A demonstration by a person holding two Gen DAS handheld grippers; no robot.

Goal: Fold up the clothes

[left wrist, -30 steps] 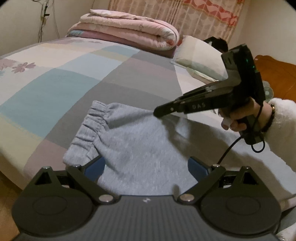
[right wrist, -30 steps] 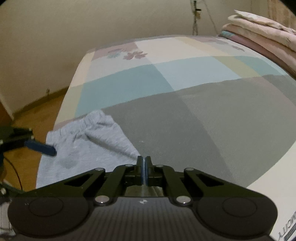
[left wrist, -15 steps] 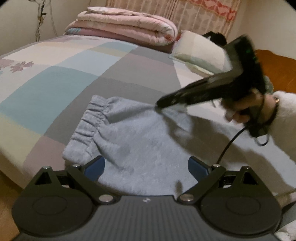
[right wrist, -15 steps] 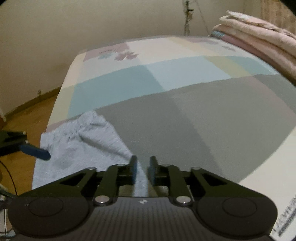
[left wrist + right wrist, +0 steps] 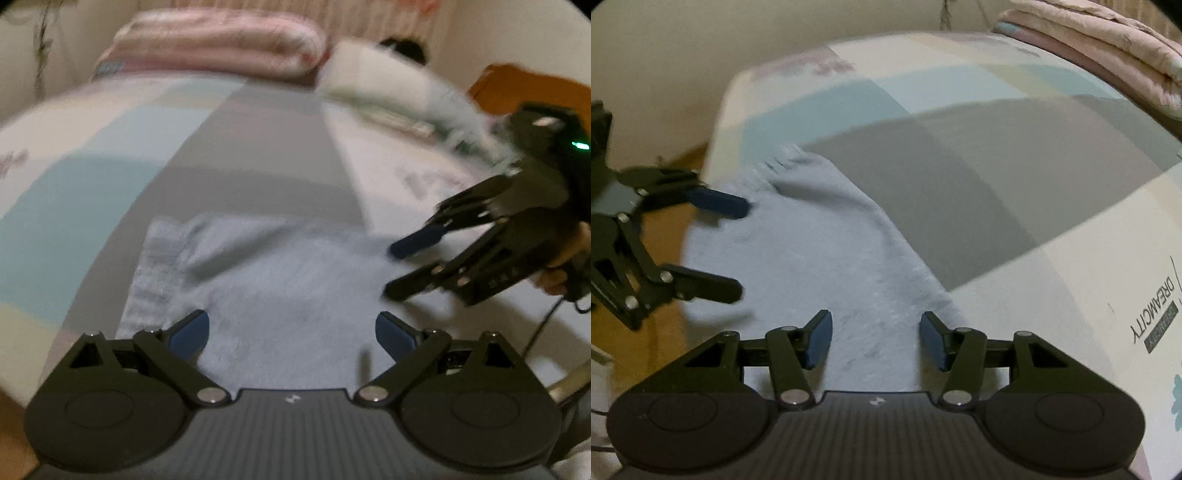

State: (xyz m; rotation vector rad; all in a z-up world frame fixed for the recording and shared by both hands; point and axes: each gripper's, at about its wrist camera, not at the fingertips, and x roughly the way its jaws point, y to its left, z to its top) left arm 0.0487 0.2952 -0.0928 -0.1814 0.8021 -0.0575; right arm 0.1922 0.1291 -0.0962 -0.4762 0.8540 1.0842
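Observation:
A light grey-blue garment [image 5: 280,280] with an elastic cuff [image 5: 155,266] lies flat on the bed near its front edge; it also shows in the right wrist view [image 5: 827,258]. My left gripper [image 5: 291,332] is open and empty just above the garment's near part; in the right wrist view it [image 5: 738,251] hovers at the garment's left side. My right gripper [image 5: 875,339] is open and empty over the garment's near edge; in the left wrist view it [image 5: 395,269] is at the garment's right edge.
The bed [image 5: 960,173] has a patchwork cover in grey, teal and cream. Folded pink quilts [image 5: 221,48] and a pillow [image 5: 388,88] lie at its far end. Wooden floor [image 5: 672,170] lies beyond the bed's edge.
My right gripper has opened from shut, let go of the garment's edge and dropped lower at its right side. The garment now lies flat. Both views are blurred by motion.

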